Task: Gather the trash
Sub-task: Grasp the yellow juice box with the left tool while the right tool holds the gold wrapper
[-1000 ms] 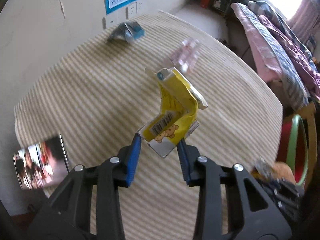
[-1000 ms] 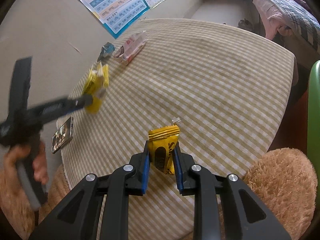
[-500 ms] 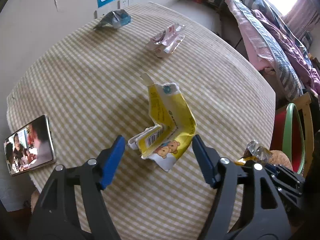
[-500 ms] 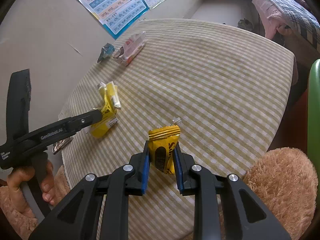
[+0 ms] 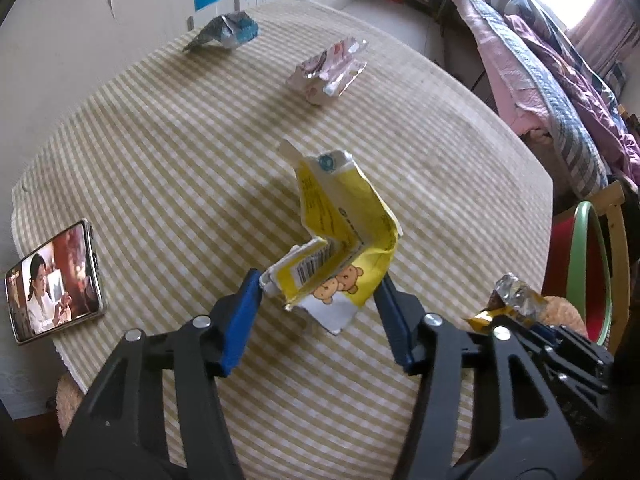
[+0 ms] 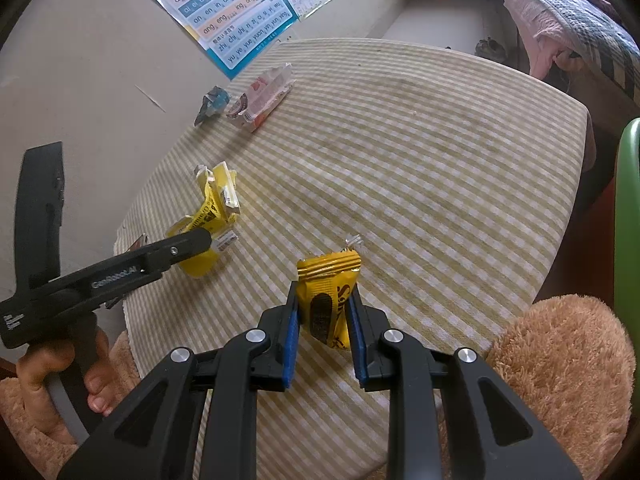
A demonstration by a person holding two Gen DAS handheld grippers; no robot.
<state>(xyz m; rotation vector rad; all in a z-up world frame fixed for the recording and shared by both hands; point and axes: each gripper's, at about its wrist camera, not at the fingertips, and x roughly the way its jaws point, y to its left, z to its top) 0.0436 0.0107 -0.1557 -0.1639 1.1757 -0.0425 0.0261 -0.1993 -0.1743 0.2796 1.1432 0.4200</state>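
Left wrist view: my left gripper [image 5: 318, 304] is closing around the crumpled yellow carton [image 5: 340, 248], frame centre. The carton sits between the blue pads; the left pad looks to be touching its edge, the right one just beside it, so no firm grip yet. I'd call this the grasp step on the carton; next move needs the jaws fully clamped before any lift. More trash up the frame: blue-grey wrapper [image 5: 224, 32] upper left, pink-white wrapper [image 5: 330, 70] upper centre. Phone [image 5: 54, 280] at the left edge isn't trash, so leave it.

Right wrist view: my right gripper [image 6: 324, 322] is clamped on a yellow candy wrapper [image 6: 328, 300], lower centre, raised off the cloth. Left gripper and carton are at mid-left, a hand [image 6: 60, 380] on the handle lower left.

Surface: round table [image 6: 440, 160] in a yellow-checked cloth, against a wall with a pinyin poster [image 6: 240, 12]. Bed [image 5: 552, 92] upper right. Green-rimmed object [image 5: 588, 272] at the right edge, possibly a bin, can't confirm.
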